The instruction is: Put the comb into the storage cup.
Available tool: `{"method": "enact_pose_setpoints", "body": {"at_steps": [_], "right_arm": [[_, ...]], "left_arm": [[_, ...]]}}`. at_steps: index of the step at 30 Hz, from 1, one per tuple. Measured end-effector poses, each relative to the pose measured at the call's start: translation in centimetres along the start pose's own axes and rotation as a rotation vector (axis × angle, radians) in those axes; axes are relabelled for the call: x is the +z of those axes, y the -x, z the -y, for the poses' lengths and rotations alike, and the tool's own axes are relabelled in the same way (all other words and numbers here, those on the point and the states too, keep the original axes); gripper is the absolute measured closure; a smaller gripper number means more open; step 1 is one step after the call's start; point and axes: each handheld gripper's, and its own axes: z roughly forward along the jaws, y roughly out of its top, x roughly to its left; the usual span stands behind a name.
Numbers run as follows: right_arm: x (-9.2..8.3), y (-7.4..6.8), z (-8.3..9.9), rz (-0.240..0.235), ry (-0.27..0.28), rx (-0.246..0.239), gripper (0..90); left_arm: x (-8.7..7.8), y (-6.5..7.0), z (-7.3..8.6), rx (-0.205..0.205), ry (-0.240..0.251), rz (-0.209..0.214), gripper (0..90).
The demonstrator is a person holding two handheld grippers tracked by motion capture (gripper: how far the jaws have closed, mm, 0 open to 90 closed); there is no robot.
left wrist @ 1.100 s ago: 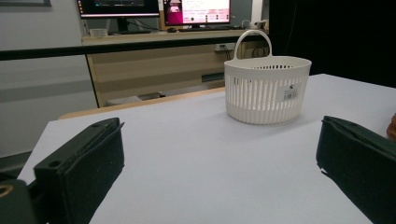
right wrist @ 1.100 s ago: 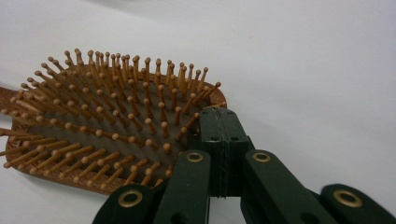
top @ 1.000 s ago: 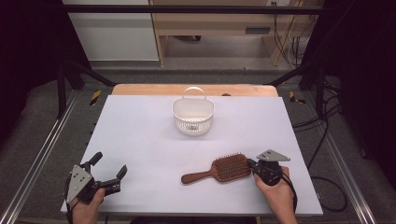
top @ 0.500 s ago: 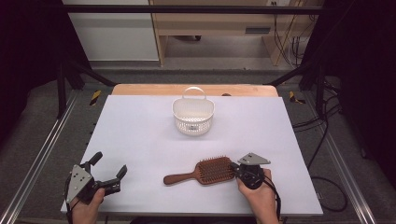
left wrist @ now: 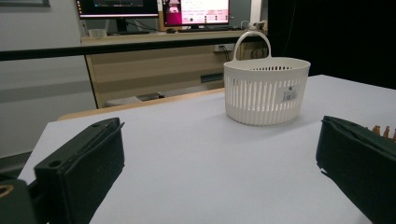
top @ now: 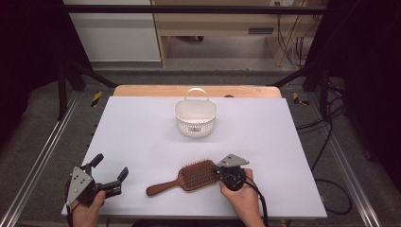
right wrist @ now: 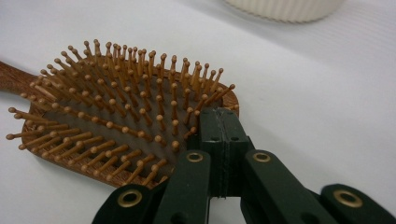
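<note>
A wooden paddle hairbrush [top: 188,176] lies bristle-side up on the white table [top: 142,123], near the front edge and a little right of centre, its slim brown handle pointing left and slightly toward the person. The right gripper [top: 226,173] meets the far end of the brush's head; seen from the right gripper view, its two black jaws are pressed together, their tips [right wrist: 223,122] against the rim of the head among the outermost pins. The brush's broad, rounded-rectangle head [right wrist: 126,112] carries rows of thin wooden pins with small ball tips, set in a grey cushion framed by reddish-brown wood. The left gripper [top: 109,174] rests at the front left corner of the table, well apart from the brush, its jaws spread wide with nothing between them. A white slatted basket [top: 196,117] with an upright loop handle stands toward the back of the table, roughly centred, well clear of both grippers.
</note>
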Motion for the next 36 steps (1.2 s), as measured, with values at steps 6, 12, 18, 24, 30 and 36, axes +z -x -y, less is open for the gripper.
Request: {"method": "enact_pose_setpoints", "body": {"at_steps": [6,12,18,24,30,36], "right_arm": [[0.8,-1.8,-0.6,-0.039,-0.001,-0.024,90.0],[1.7,-3.6,-1.3,-0.070,0.000,-0.060,90.0],[2.3,-4.5,-1.7,-0.085,0.003,-0.074,90.0],[1.6,-4.0,-1.5,-0.075,0.056,-0.049,90.0],[-0.3,-1.9,-1.2,-0.059,0.134,-0.025,89.2],[-2.9,1.2,-0.3,-0.010,0.217,-0.025,75.6]], "left_arm": [[0.0,-0.1,0.0,-0.001,0.002,-0.001,0.9],[-0.1,-0.1,-0.1,0.001,0.002,0.000,0.9],[-0.1,-0.2,-0.1,-0.001,0.004,-0.001,0.9],[-0.1,-0.3,0.0,-0.004,0.002,-0.001,0.9],[-0.1,-0.1,0.0,0.000,-0.004,0.005,0.9],[-0.1,0.0,-0.1,0.000,-0.010,0.010,1.1]]}}
